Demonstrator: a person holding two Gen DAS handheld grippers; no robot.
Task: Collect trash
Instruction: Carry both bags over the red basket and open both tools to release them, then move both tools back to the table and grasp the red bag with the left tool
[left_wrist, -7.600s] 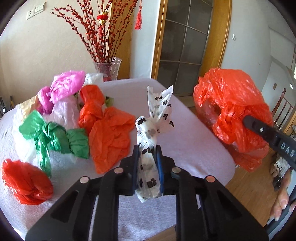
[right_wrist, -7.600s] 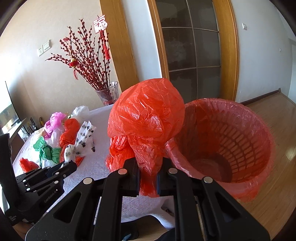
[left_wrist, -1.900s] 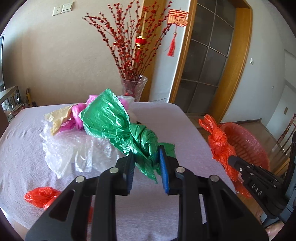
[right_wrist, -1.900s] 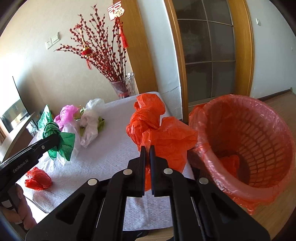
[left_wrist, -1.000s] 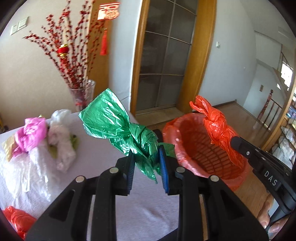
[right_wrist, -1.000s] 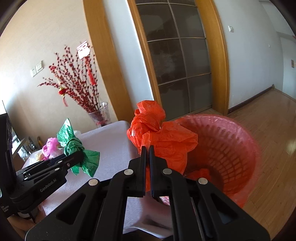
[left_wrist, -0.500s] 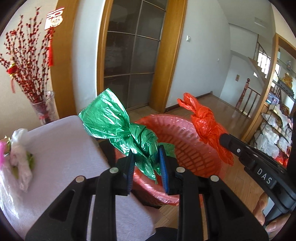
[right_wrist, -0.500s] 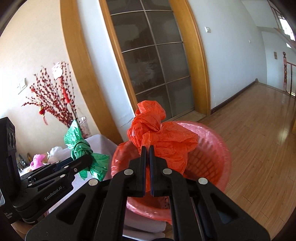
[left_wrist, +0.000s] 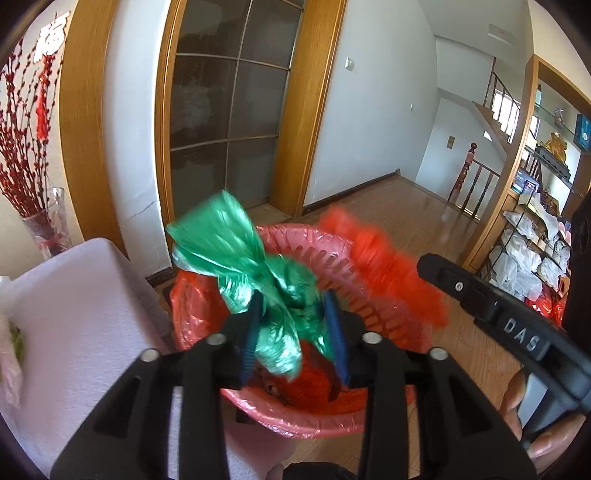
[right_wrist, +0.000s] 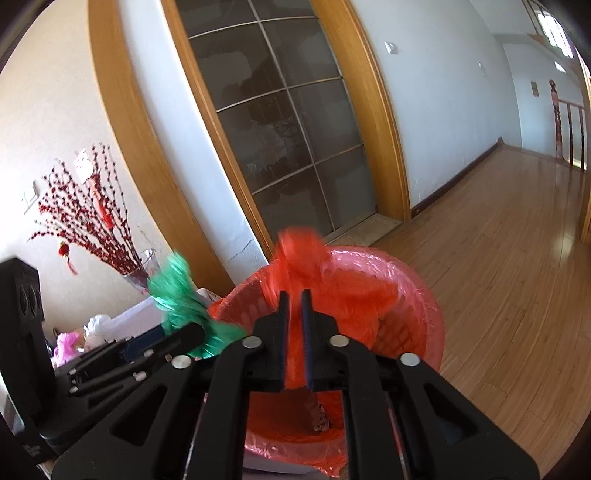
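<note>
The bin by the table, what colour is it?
Red bin, lined with red plastic; right wrist view shows it best.

Knotted green plastic bag (left_wrist: 258, 280) and blurred orange plastic bag (right_wrist: 317, 280) are above the red-lined basket (right_wrist: 424, 317).

green bag (left_wrist: 236, 254), orange-red bag (right_wrist: 314, 280), pinkish-red slotted bin (left_wrist: 376, 417) with a red liner, black tools with blue pads (left_wrist: 334, 332), white table (left_wrist: 74, 314), red berry branches (right_wrist: 88, 221).
</note>
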